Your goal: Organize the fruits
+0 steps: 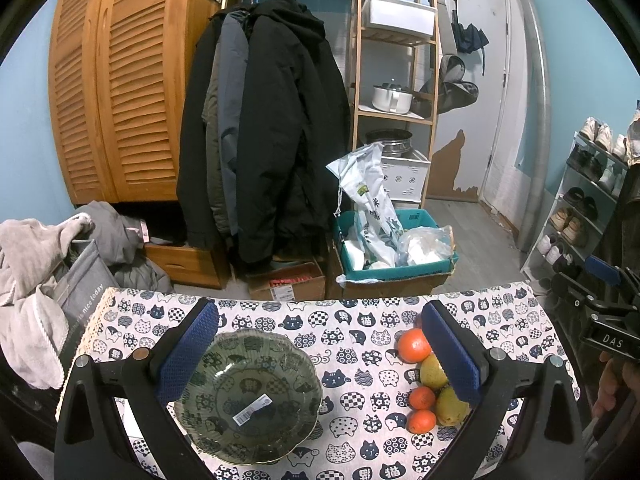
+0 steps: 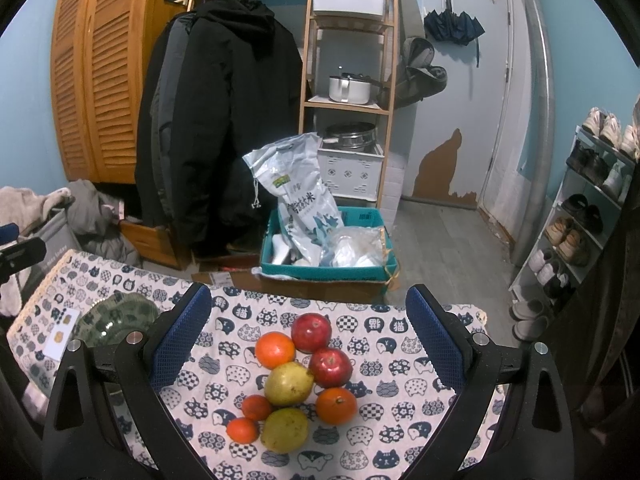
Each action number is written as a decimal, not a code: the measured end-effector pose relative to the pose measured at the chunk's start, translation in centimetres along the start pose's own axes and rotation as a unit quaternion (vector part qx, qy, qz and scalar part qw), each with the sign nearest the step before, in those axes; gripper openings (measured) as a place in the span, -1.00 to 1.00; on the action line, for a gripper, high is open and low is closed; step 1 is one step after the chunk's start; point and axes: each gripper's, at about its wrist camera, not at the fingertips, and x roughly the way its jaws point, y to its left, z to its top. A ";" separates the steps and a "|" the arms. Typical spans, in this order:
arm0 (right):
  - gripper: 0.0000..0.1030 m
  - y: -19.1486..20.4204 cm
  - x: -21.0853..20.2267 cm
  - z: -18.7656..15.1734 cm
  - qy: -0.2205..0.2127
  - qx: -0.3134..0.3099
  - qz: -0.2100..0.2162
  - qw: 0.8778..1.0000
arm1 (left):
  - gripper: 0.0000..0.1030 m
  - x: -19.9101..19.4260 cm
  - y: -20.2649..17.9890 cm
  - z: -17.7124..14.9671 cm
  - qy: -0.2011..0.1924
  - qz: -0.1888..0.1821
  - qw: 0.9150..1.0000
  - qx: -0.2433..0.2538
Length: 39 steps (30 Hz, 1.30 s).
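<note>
A green patterned glass bowl with a barcode sticker sits empty on the cat-print tablecloth, between the fingers of my open left gripper. To its right lies a pile of fruit: oranges, pears. In the right wrist view the pile shows two red apples, several oranges and two yellow-green pears. My right gripper is open and empty, hovering over the pile. The bowl lies at its left.
A small card lies on the cloth left of the bowl. Beyond the table's far edge stand a teal box with bags, hanging coats, a wooden shelf and a shoe rack.
</note>
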 end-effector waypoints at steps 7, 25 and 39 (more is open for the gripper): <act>0.87 0.0 -0.1 0.1 0.000 -0.001 0.000 1.000 | 0.99 0.0 -0.1 -0.1 0.001 0.000 1.000 0.000; 0.87 0.0 0.0 -0.1 0.000 0.000 -0.001 1.000 | 0.99 0.1 -0.8 -1.1 0.006 -0.001 1.000 0.001; 0.87 -0.7 0.1 -0.2 0.004 0.001 -0.004 1.000 | 0.99 0.1 -0.9 -1.0 0.009 -0.002 1.000 0.000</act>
